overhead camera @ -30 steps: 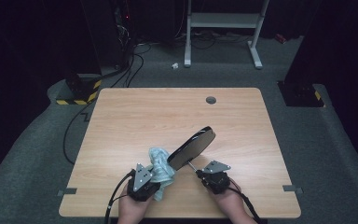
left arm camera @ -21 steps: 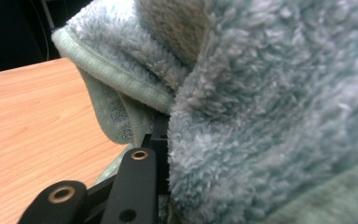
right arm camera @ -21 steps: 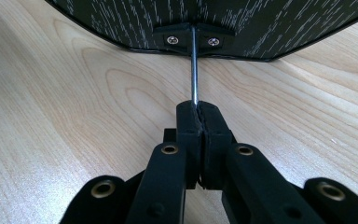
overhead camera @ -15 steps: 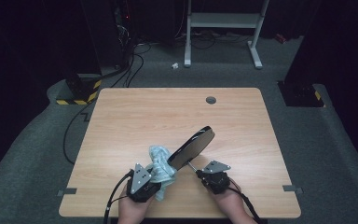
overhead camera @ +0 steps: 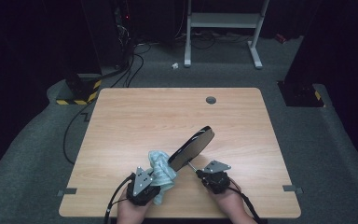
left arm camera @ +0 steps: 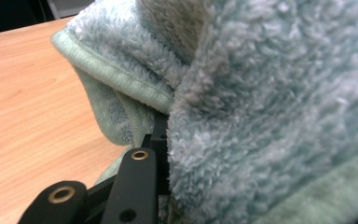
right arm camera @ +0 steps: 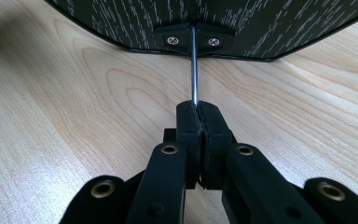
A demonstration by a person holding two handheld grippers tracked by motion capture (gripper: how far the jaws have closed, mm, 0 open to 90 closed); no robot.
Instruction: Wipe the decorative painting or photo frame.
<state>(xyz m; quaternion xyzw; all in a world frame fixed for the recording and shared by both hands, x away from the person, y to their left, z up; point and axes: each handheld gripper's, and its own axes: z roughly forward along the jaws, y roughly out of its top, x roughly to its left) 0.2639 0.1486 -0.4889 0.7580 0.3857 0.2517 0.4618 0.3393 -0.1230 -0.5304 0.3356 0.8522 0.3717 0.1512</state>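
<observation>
looking down from the high view, a pale wooden desk (overhead camera: 135, 121) carries the work near its front edge. the left gripper (overhead camera: 145, 183) sits at the lower left with a fluffy pale green towelling cloth (overhead camera: 160, 168) bunched over its front, and the cloth reaches up to touch the lower end of a flat black oval paddle on a thin metal rod (overhead camera: 192, 148). the paddle is tilted, its far end raised toward the middle of the desk. the right gripper (overhead camera: 200, 174) lies just right of the cloth, holding the rod at the paddle's near end. a small round grommet hole (overhead camera: 210, 100) sits near the desk's far edge, well apart from everything else.

from the left gripper view, the pale green cloth (left arm camera: 261, 107) hangs close over the camera, its hemmed edge (left arm camera: 116, 77) folding down on the left. one black jaw rises into the pile and the other is hidden by it, so the jaws are clamped on the cloth. bare desk (left arm camera: 28, 93) shows on the left.

from the right gripper view, the jaws are pressed tight together around the thin metal rod (right arm camera: 194, 65), which runs straight up into a small screwed bracket (right arm camera: 191, 39) on the paddle's speckled black underside (right arm camera: 270, 23). the paddle's edge hangs just above the wood grain (right arm camera: 74, 102).
</observation>
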